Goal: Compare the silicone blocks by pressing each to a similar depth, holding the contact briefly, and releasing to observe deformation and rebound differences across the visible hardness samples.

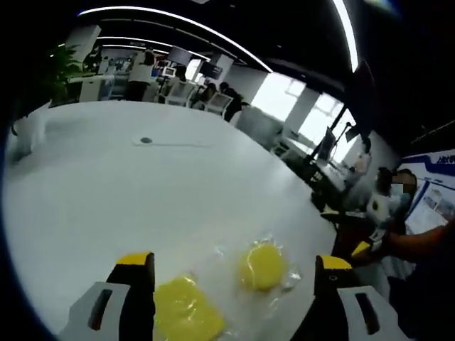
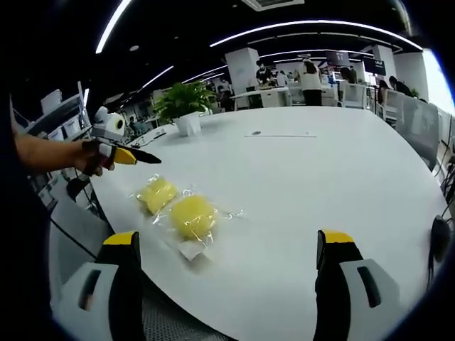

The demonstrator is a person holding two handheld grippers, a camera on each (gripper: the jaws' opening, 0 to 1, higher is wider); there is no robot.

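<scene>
Two yellow silicone blocks in clear plastic wrap lie on a white table (image 1: pixel 106 192). In the left gripper view a squarish block (image 1: pixel 186 311) sits low between my jaws and a round block (image 1: pixel 263 266) lies just beyond it. My left gripper (image 1: pixel 234 261) is open above them, touching neither. The right gripper (image 1: pixel 364 247) enters at the right, held by a hand. In the right gripper view both blocks (image 2: pixel 156 192) (image 2: pixel 193 215) lie ahead and to the left of my open right gripper (image 2: pixel 227 238). The left gripper (image 2: pixel 126 156) hovers beyond them in a hand.
The table's near edge (image 2: pixel 234 312) curves under my right jaws. A potted plant (image 2: pixel 186 106) stands at the far side of the table, and a small round port (image 2: pixel 256 133) sits mid-table. Chairs, desks and people fill the background.
</scene>
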